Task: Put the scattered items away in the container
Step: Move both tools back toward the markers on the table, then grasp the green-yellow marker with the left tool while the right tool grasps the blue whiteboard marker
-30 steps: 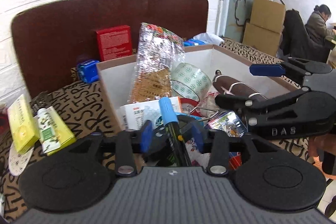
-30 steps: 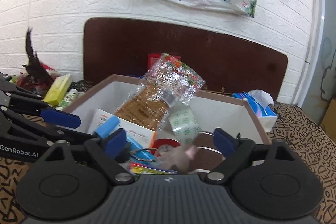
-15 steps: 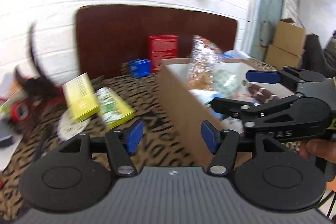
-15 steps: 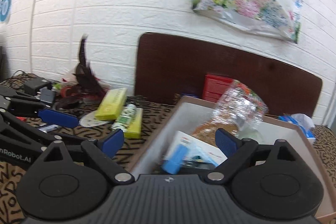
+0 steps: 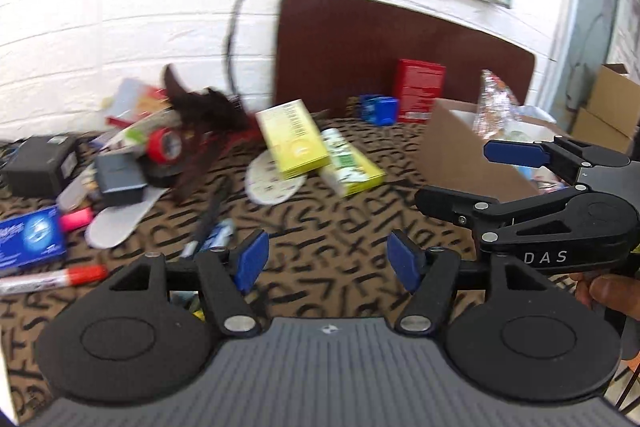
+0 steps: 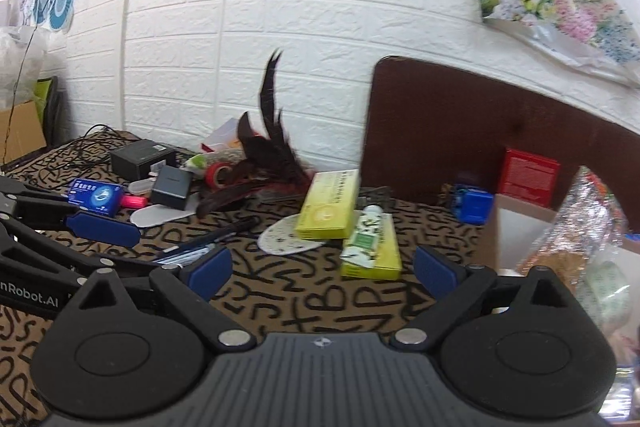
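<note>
My left gripper [image 5: 328, 261] is open and empty above the patterned tablecloth [image 5: 320, 227]. My right gripper [image 6: 322, 267] is open and empty too; it shows side-on in the left wrist view [image 5: 480, 179]. The cardboard box [image 5: 460, 143] stands at the right and holds a clear snack bag [image 6: 576, 227]. Two yellow boxes [image 5: 292, 139] [image 6: 374, 241] lie ahead on the cloth. A dark pen [image 6: 224, 231], a red marker [image 5: 52, 279], a blue packet [image 5: 28, 239], red tape [image 5: 166, 147] and dark feathers [image 6: 264, 155] lie to the left.
A brown board [image 6: 460, 131] leans on the white brick wall. A red box [image 6: 528, 175] and a small blue box [image 6: 474, 205] stand before it. A black adapter [image 6: 172, 187] and a black box [image 6: 140, 157] with cables lie far left.
One second ago my left gripper held a blue marker over the box; now it is open and empty. Both grippers have swung left, away from the box, to the scattered items.
</note>
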`<act>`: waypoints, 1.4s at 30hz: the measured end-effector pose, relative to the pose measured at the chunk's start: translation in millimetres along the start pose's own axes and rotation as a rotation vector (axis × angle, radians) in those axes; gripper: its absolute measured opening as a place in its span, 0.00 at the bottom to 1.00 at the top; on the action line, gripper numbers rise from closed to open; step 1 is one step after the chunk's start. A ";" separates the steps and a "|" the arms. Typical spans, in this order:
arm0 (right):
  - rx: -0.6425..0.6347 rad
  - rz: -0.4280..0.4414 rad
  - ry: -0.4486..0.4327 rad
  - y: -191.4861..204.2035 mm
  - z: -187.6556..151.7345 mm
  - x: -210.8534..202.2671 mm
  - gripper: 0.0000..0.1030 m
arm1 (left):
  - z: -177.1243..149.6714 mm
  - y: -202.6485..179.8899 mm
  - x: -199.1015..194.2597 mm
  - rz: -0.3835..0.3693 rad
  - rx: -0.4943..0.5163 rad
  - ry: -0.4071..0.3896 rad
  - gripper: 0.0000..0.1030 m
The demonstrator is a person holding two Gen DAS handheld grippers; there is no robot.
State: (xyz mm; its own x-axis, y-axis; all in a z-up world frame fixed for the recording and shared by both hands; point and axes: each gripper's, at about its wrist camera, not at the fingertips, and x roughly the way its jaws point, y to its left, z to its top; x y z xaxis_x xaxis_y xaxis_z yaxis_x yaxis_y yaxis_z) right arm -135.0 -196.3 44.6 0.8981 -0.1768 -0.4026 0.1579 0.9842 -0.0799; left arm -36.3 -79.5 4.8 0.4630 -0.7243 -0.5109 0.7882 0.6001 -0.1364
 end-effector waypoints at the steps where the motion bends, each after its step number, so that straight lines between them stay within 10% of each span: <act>1: -0.001 0.009 0.005 5.3 0.4 4.0 0.97 | -2.1 5.0 -1.7 0.013 -0.005 0.002 0.64; 17: -0.034 0.118 0.100 66.7 -15.8 50.2 1.00 | -47.6 65.4 -19.4 0.166 0.014 0.072 0.65; 33: 0.045 0.114 0.101 39.6 -27.4 46.5 1.00 | -57.0 47.8 31.6 -0.020 0.126 0.149 0.65; 39: 0.069 0.135 0.100 34.8 -32.5 49.2 1.00 | -52.5 36.0 39.2 0.020 0.186 0.166 0.17; 42: 0.076 0.143 0.089 33.5 -32.7 49.0 1.00 | -54.0 42.3 32.7 0.002 0.128 0.162 0.17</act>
State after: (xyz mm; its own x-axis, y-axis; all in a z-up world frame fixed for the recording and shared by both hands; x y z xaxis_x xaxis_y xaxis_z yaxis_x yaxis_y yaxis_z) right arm -99.1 -172.2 -7.6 0.8744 -0.0319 -0.4841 0.0647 0.9966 0.0513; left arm -9.8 -59.4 -63.5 0.4018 -0.6525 -0.6425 0.8372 0.5460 -0.0310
